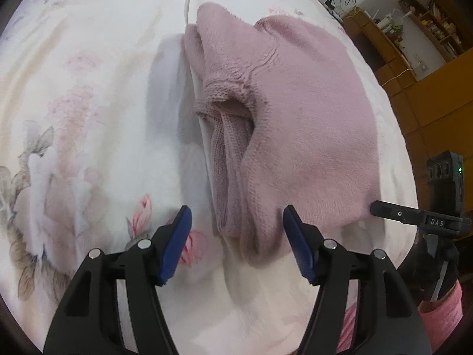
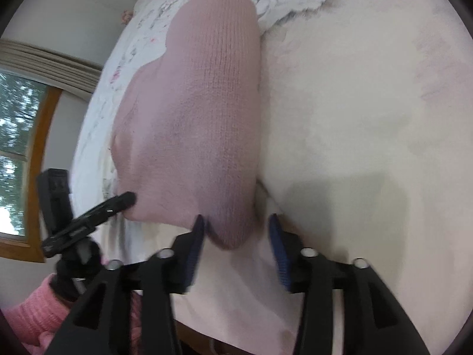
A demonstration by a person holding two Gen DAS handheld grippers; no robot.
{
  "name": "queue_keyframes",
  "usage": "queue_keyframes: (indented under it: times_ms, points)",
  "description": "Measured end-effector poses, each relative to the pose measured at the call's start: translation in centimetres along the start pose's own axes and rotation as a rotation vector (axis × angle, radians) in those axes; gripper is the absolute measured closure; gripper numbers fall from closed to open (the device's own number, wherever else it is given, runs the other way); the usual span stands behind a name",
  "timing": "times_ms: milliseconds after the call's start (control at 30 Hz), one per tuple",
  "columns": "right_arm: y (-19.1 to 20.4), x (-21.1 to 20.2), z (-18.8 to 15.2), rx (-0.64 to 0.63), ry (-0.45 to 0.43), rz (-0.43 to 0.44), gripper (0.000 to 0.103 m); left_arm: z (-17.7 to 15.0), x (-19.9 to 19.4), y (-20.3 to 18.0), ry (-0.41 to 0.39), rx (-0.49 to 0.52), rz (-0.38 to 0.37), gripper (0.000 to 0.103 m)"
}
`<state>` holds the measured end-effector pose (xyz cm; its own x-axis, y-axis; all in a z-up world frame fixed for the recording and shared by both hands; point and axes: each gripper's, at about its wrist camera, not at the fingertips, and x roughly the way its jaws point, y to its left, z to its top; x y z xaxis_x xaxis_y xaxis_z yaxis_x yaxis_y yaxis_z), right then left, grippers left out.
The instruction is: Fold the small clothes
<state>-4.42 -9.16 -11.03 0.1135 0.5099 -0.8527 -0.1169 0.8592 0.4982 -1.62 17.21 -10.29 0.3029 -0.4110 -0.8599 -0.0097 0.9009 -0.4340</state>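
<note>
A folded pink knit garment (image 1: 295, 112) lies on a floral bedspread (image 1: 88, 103), close to the bed's near edge. The left gripper (image 1: 236, 224) hovers with its blue-padded jaws spread wide on either side of the garment's near hem, gripping nothing. The right gripper (image 2: 236, 230) is likewise wide open and empty, one blue pad (image 2: 196, 236) touching the garment's near corner. A pink knitted sleeve (image 2: 32, 310) shows behind the tools.
</note>
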Motion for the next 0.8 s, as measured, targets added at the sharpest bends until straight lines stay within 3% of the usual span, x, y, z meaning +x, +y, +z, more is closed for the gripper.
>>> queue_keyframes:
  times_ms: [33,100,167,267,333,600,767,800]
  points:
    - [0.2,-0.5,-0.3,0.003,-0.015,-0.024,0.034,-0.1,-0.4,-0.3,-0.005,0.004,0.003,0.039]
    - [0.6,-1.6,-0.8,0.005,-0.045,-0.054,0.032,-0.3,-1.5,-1.0,-0.023,0.014,0.017,0.035]
    - [0.9,-2.5,-1.3,0.012,-0.057,-0.097,0.023,-0.6,-2.4,-1.8,-0.037,0.023,0.029,0.033]
    - [1.7,-4.1,-2.1,0.002,-0.085,-0.157,0.019,-0.7,-3.5,-2.6,-0.049,0.036,0.05,0.03]
    - [1.9,-4.7,-2.6,-0.003,-0.097,-0.185,0.017,-1.0,-4.4,-3.3,-0.065,0.037,0.066,0.023]
    - [4.5,-7.1,-3.5,-0.04,-0.144,-0.271,0.013,-2.6,-7.5,-4.9,-0.097,0.034,0.092,0.022]
    - [6.8,-8.7,-4.5,-0.086,-0.169,-0.353,0.004,-3.8,-9.6,-5.5,-0.128,0.024,0.109,0.02]
    - [7.3,-9.0,-4.7,-0.096,-0.178,-0.352,0.004,-3.9,-10.0,-5.7,-0.131,0.025,0.116,0.016]
